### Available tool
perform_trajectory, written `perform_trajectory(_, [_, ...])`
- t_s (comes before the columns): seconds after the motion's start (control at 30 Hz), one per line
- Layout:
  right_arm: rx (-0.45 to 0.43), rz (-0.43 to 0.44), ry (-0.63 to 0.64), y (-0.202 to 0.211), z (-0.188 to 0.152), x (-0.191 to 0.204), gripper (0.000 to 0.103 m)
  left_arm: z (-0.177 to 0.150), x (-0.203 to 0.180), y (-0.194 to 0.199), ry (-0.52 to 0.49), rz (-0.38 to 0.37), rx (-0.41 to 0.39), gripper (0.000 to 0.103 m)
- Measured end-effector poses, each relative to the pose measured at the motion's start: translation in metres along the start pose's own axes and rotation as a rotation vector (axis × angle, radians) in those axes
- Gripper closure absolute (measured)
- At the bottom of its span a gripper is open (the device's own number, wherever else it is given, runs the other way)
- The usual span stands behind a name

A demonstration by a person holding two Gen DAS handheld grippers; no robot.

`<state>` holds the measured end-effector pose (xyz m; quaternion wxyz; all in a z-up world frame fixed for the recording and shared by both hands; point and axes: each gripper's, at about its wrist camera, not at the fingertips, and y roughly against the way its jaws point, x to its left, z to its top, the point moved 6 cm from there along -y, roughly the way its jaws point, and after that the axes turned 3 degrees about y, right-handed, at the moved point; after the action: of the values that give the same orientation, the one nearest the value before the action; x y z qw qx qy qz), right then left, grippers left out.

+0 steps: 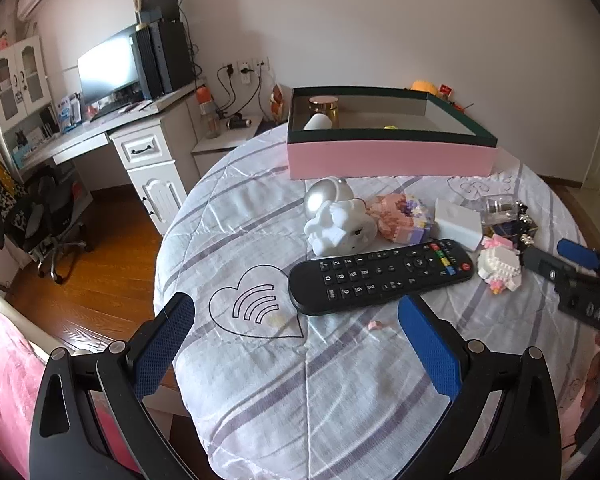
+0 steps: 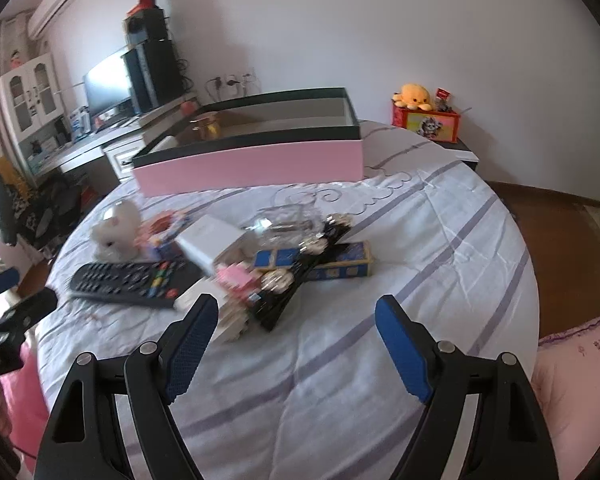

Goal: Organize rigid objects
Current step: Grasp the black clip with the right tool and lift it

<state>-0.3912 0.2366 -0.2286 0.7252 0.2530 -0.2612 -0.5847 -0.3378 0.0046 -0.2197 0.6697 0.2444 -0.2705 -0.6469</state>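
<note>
Striped bedding (image 1: pixel 300 380) carries everything. Just short of the black remote (image 1: pixel 380 276), the left gripper (image 1: pixel 296 320) hovers with jaws wide and empty; the right gripper (image 2: pixel 296 320), equally wide and empty, sits beside the remote's button end. Beyond the remote lie a white figurine (image 1: pixel 338 228) and brick toys (image 1: pixel 404 218), then the pink box (image 1: pixel 392 158).

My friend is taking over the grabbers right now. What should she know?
Left gripper: open, holding nothing, just in front of the remote.
Right gripper: open, holding nothing, near the toy pile.
Already in the pink box: a gold jar and a white thing beside it.
Left on the bed: the remote, the white figurine, the white block, the brick toys, the blue carton and the black strip lying across it.
</note>
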Motion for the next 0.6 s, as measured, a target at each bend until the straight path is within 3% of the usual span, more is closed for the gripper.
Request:
perform_trajectory(0.17, [0.029,0.027,-0.025,-0.018,0.004,-0.009,0.024,0.001,0.002,-0.009,-0.007,0.009,0.019,0.0])
perform_trajectory(0.23, [0.037,0.045,-0.029,-0.021,0.004,-0.011,0.033,0.001,0.003,-0.011,-0.009,0.01,0.021,0.0])
perform_trajectory(0.3, [0.045,0.039,-0.027,-0.021,0.003,-0.015,0.053,0.001,0.003,-0.012,-0.01,0.01,0.025,0.0])
perform_trajectory(0.37, [0.06,0.015,-0.009,-0.021,0.001,-0.017,0.063,0.002,0.002,-0.014,-0.01,0.01,0.028,0.0])
perform_trajectory(0.6, [0.083,0.018,0.009,-0.03,0.005,-0.016,0.065,0.001,-0.005,-0.018,-0.041,0.005,0.039,0.0])
